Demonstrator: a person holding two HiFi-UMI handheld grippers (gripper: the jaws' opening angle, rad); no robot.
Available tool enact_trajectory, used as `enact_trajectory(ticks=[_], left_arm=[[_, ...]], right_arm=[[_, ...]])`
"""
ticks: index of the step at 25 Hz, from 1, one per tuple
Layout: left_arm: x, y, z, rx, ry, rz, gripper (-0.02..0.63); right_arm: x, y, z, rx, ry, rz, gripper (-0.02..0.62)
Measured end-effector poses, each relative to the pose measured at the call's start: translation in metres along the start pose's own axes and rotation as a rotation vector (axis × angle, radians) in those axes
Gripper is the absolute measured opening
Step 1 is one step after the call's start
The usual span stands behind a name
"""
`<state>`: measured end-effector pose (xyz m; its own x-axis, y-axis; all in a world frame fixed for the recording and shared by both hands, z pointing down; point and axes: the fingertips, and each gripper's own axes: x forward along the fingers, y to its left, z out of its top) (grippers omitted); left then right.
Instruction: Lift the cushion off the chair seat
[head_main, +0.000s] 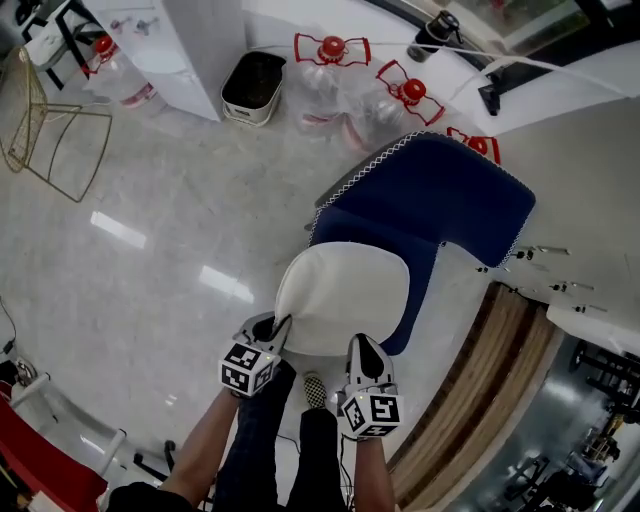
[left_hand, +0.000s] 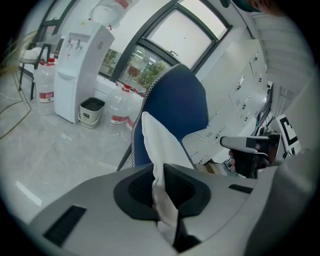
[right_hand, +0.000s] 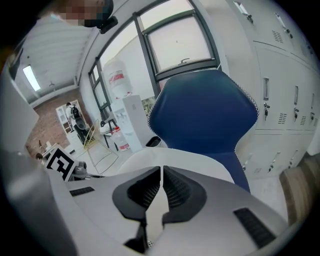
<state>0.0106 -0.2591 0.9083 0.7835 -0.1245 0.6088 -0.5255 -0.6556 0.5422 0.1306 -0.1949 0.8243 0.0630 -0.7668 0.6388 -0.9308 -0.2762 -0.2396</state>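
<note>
A white round cushion (head_main: 342, 297) hangs just above the seat of the dark blue chair (head_main: 430, 205) in the head view. My left gripper (head_main: 272, 328) is shut on the cushion's near left edge, and the white fabric (left_hand: 165, 185) runs pinched between its jaws. My right gripper (head_main: 362, 350) is shut on the near right edge; a thin fold of the cushion (right_hand: 157, 200) sits between its ribbed pads. The chair's back (right_hand: 207, 112) rises behind the cushion in the right gripper view. Both grippers are side by side at the seat's near rim.
Several water bottles with red caps (head_main: 330, 50) stand behind the chair beside a small bin (head_main: 252, 88). A wire-frame stool (head_main: 55, 135) is at the far left. White cabinets (left_hand: 240, 100) and a wooden strip of floor (head_main: 490, 400) lie to the right.
</note>
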Motion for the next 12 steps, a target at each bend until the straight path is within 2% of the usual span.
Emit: enact_trajectory(ticks=[8, 12], left_arm=[[-0.032, -0.053, 0.039, 0.103, -0.035, -0.002, 0.041], [-0.048, -0.088, 0.069, 0.17, -0.055, -0.013, 0.04]], right_arm=[[-0.043, -0.003, 0.031, -0.002, -0.043, -0.011, 0.035], [-0.068, -0.009, 0.059, -0.003, -0.076, -0.02, 0.035]])
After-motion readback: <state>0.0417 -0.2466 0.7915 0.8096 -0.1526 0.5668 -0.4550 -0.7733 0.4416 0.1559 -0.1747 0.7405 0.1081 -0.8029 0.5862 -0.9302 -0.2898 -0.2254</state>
